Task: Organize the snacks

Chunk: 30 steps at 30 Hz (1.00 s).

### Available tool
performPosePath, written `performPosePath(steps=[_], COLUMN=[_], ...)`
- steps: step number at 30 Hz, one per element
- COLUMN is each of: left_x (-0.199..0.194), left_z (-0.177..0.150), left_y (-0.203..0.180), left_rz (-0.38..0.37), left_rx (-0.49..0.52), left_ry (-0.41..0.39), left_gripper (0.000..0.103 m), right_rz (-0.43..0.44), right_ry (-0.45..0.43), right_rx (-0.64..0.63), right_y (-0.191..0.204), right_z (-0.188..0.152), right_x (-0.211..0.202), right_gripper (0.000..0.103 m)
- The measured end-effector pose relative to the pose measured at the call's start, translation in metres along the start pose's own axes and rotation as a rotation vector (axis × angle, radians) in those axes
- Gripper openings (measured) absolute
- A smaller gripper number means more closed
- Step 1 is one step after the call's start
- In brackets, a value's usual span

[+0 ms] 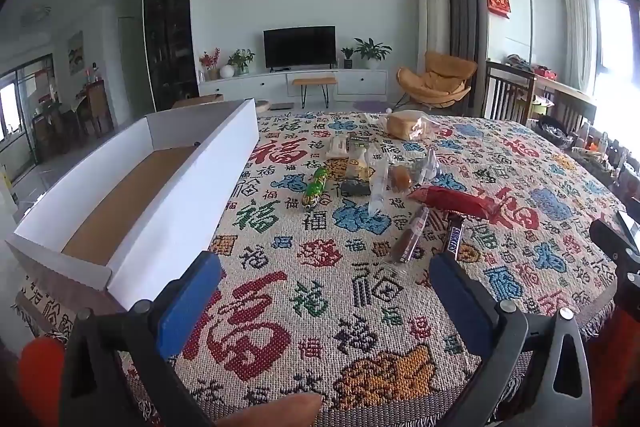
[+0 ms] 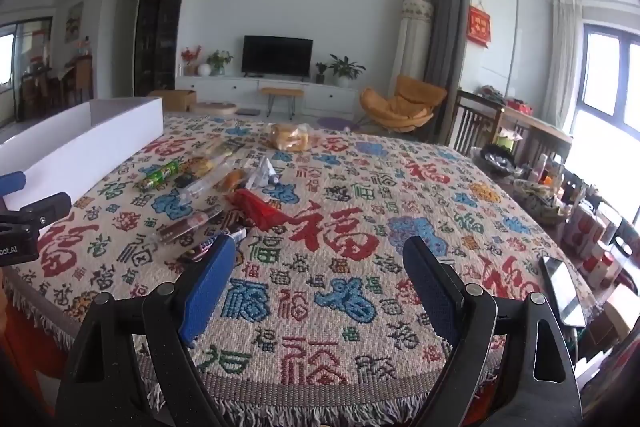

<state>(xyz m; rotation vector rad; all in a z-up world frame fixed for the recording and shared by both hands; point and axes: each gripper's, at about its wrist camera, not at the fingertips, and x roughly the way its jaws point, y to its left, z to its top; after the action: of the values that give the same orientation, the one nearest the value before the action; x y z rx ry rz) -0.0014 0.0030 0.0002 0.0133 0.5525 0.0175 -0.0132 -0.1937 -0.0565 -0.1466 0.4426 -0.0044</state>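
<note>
Judging from the left wrist view, no snack has yet been picked: the left gripper point(image 1: 326, 291) is held with jaws spread and empty above the patterned cloth point(image 1: 280, 307), the white box point(image 1: 168, 195) just beside it and the Snickers bar point(image 1: 454, 241) nearest.

From the right wrist view, the right gripper point(image 2: 320, 275) is likewise spread and empty; a reach to the snack pile point(image 2: 224, 187) is called for next.

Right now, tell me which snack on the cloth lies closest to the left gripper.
The Snickers bar: its near end sits just beyond the left gripper, by the right finger. The brown wrapped stick lies beside it; the red packet is farther off.
</note>
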Motion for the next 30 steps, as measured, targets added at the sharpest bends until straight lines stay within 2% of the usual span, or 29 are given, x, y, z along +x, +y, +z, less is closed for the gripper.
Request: performPosePath(steps=[30], left_x=[0.0092], left_z=[-0.0044], left_y=[-0.0050], left_rz=[0.008], left_rx=[0.024], left_ry=[0.021], left_gripper=[0.103], right_rz=[-0.003], right_ry=[0.013], right_rx=[0.001], right_y=[-0.0034], right_z=[-0.0053], right_x=[0.0060], right_gripper=[0.088])
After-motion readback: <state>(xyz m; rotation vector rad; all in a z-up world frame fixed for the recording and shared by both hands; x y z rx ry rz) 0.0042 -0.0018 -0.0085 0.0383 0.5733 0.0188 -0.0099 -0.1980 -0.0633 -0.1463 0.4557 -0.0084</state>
